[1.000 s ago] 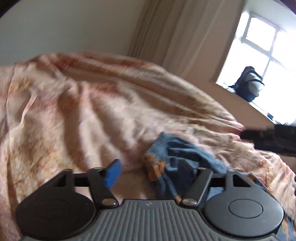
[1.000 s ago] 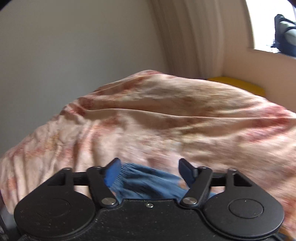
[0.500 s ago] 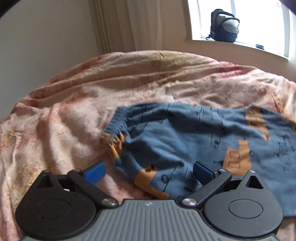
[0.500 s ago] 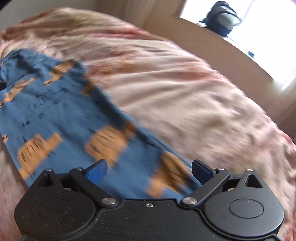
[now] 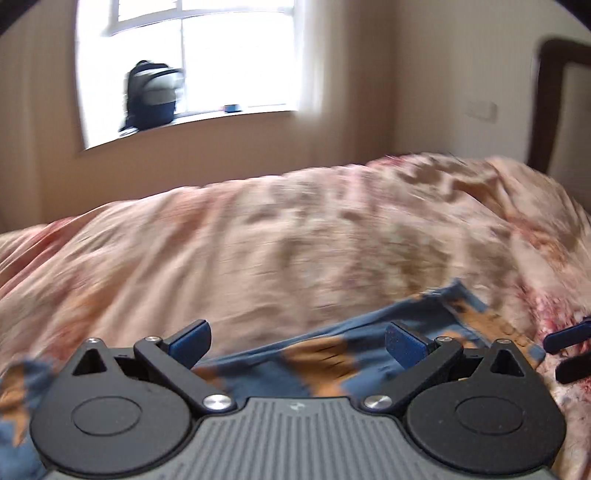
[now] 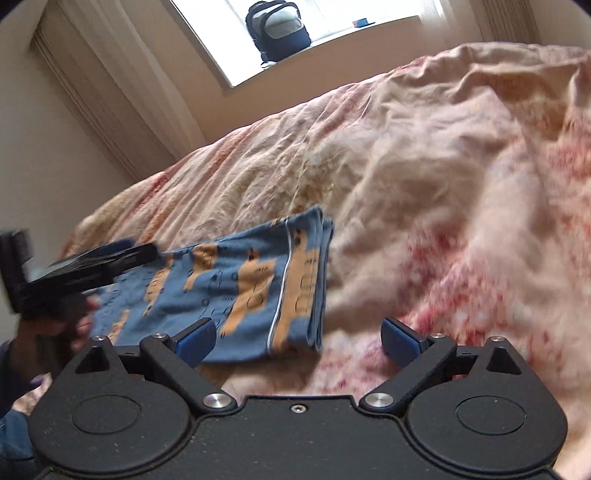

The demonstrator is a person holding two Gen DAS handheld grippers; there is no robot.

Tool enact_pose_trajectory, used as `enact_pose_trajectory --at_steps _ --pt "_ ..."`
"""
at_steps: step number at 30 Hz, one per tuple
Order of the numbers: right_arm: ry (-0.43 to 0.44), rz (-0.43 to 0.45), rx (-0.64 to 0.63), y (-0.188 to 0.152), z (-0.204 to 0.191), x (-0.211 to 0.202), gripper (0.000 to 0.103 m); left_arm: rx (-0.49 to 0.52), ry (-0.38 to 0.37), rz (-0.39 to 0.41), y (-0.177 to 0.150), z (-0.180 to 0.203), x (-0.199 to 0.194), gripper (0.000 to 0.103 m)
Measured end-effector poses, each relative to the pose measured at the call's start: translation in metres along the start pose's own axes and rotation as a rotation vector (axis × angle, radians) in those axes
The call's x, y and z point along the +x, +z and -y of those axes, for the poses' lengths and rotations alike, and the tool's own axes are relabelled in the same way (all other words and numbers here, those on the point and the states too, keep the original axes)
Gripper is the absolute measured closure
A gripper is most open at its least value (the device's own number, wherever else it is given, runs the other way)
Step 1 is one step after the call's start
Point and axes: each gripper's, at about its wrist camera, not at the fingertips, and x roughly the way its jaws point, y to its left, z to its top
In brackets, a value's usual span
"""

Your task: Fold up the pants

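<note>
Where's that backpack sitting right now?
The backpack stands on the windowsill behind the bed, at top centre of the right wrist view and upper left of the left wrist view, beyond the floral duvet.

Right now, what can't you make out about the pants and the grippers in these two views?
- Pants, right wrist view: the waist end is hidden behind the left gripper.
- Pants, left wrist view: near part covered by the gripper body; bedspread motion-blurred.
- Right gripper, left wrist view: cut off by the right edge.
- Small blue item on the sill: too small to identify.
</note>
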Motion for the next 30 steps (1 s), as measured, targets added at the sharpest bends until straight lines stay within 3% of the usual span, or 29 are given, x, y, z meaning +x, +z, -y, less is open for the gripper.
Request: enact_pose_trajectory --at_steps 4,6,9,11,16,20,23,27,30 --pt "0.08 0.047 0.002 -0.008 0.005 0.002 0.014 0.147 -0.003 -0.034 -0.001 0.044 0.038 0.0" --pt "0.092 0.06 0.024 -0.005 0.01 0.008 0.027 0.149 0.044 -0.089 -0.005 0.047 0.059 0.0" --pt "0.097 0.048 0.057 -0.006 0.017 0.015 0.044 0.034 0.048 -0.117 -0.006 0.033 0.071 0.0" --pt "0.123 0.038 0.1 -0.009 0.02 0.015 0.044 -0.019 0.028 -0.127 -0.002 0.023 0.067 0.0" --pt "0.203 0.058 0.241 -0.017 0.03 0.014 0.047 -0.039 -0.04 -0.143 0.025 0.028 0.056 0.0" --pt "0.143 0.052 0.298 -0.015 0.031 0.019 0.074 -0.138 -0.16 -0.28 0.051 0.04 0.065 0.0" --pt "0.081 0.071 0.205 -0.014 0.017 0.013 0.079 -0.185 -0.232 -0.398 0.058 0.051 0.075 0.0" --pt "-0.034 0.116 -0.009 -0.013 -0.023 0.01 0.083 -0.17 -0.235 -0.499 0.064 0.062 0.082 0.001" --pt "-0.1 0.148 -0.17 -0.013 -0.052 0.012 0.083 -0.15 -0.251 -0.51 0.073 0.067 0.08 0.017"
